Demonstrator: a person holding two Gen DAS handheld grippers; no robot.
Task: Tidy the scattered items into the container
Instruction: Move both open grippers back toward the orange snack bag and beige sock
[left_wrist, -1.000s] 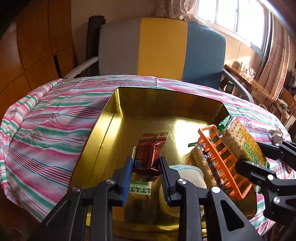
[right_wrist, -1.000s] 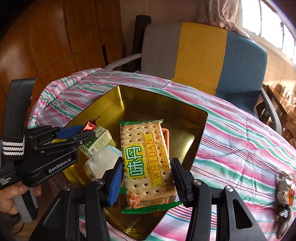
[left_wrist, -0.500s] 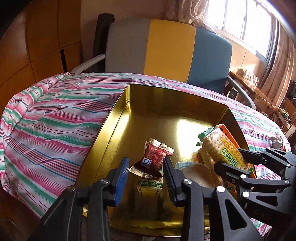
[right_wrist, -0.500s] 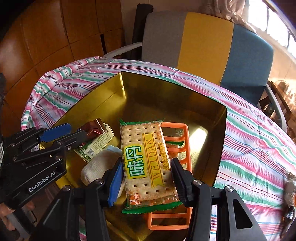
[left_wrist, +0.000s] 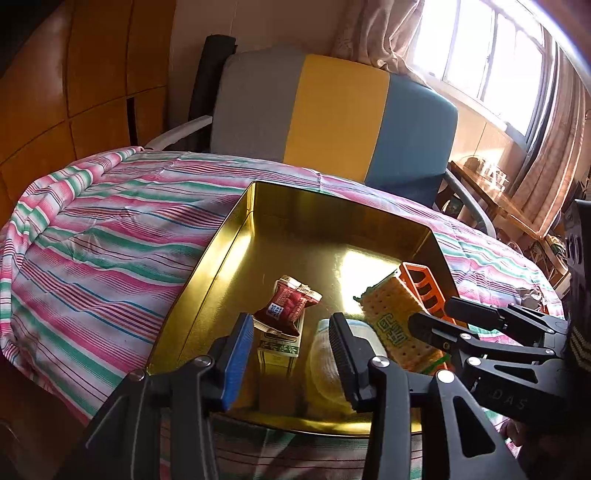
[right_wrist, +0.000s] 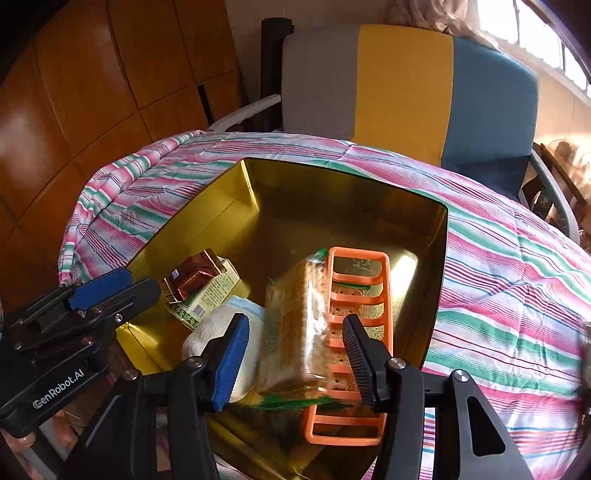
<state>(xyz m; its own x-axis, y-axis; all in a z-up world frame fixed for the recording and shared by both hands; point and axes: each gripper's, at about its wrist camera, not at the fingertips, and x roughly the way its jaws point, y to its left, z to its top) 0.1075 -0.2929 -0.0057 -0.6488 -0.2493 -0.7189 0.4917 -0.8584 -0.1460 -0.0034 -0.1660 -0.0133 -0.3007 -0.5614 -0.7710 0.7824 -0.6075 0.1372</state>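
Tin (left_wrist: 221, 258) on the striped tabletop (left_wrist: 92, 240) now holds the crackers (right_wrist: 295, 325), freed by the right tool (right_wrist: 295, 354).
Half a second ago the right tool was clamped on the cracker pack, held flat with its label up; now its jaws stand apart and the pack has tipped onto its edge, leaning between the orange rack (right_wrist: 354, 332) and the pale roll (right_wrist: 221, 325) inside the tin. The left tool (left_wrist: 291, 343) has pulled back toward the tin's near rim, jaws apart and gripping nothing, with the red sachet (left_wrist: 286, 308) lying on the green box (left_wrist: 279, 345) just past its tips. The tin's far half is bare gold floor with walls unobstructed; the near half is crowded. One wrapper (left_wrist: 532, 295) lies on the cloth beyond the tin's right wall.
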